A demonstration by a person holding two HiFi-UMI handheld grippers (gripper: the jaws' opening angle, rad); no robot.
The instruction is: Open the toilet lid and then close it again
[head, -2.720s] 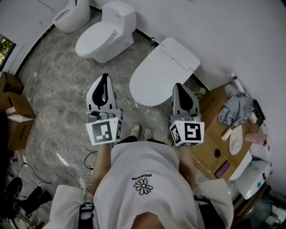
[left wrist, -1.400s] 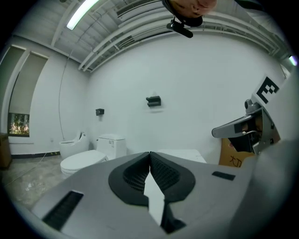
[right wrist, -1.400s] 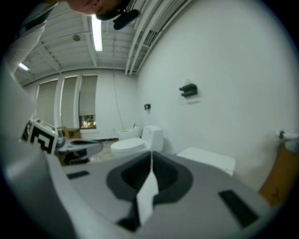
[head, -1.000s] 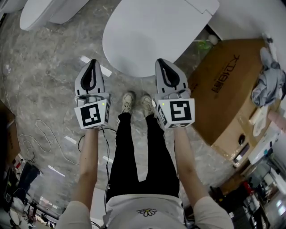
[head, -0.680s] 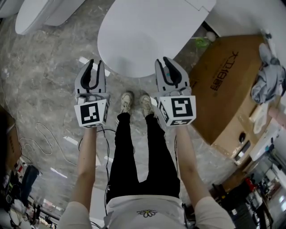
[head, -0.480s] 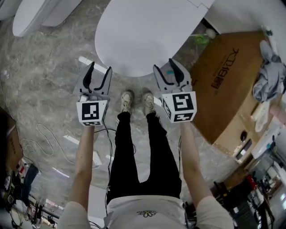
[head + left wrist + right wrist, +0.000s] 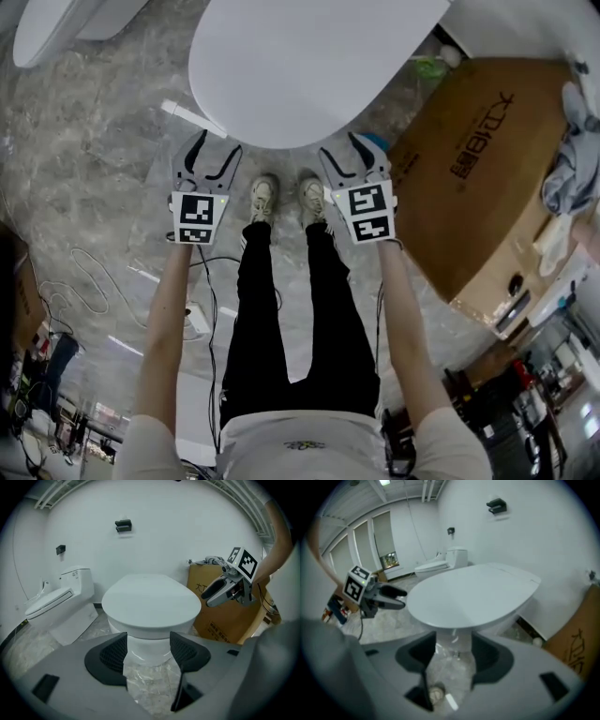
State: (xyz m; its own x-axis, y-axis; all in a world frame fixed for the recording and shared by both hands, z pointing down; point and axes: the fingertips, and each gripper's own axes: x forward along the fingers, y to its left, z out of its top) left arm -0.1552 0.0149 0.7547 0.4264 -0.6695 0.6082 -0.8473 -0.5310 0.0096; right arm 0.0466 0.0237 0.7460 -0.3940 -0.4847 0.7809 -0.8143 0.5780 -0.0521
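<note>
White oval plastic toilet lid (image 7: pixel 319 66) lies flat and closed on its bowl, directly ahead of the person's shoes (image 7: pixel 263 197).

**Task status**
- No part of the task appears done. Raising the lid and lowering it again both remain.
- The left gripper (image 7: pixel 214 148) and the right gripper (image 7: pixel 349 150) sit low at the front of the bowl, one to each side of its centre line.
- Both sets of jaws have just been opening and now stand spread. Nothing is between them. Each gripper view shows only the bowl base and the grey marbled floor (image 7: pixel 94 187) through the gap.
- Neither gripper touches the lid. Its front rim lies just above and ahead of the fingertips.

**Edges and clearance**
- The front rim overhangs the bowl. This overhang is the likely purchase point for a lift from below.
- A brown cardboard box (image 7: pixel 478 169) stands near the bowl on the right-gripper side, so room there is tight.
- A second white toilet (image 7: pixel 56 602) stands well apart on the left, with open floor between.
- A white wall (image 7: pixel 154 527) rises behind the toilet. The lid should swing toward it.
</note>
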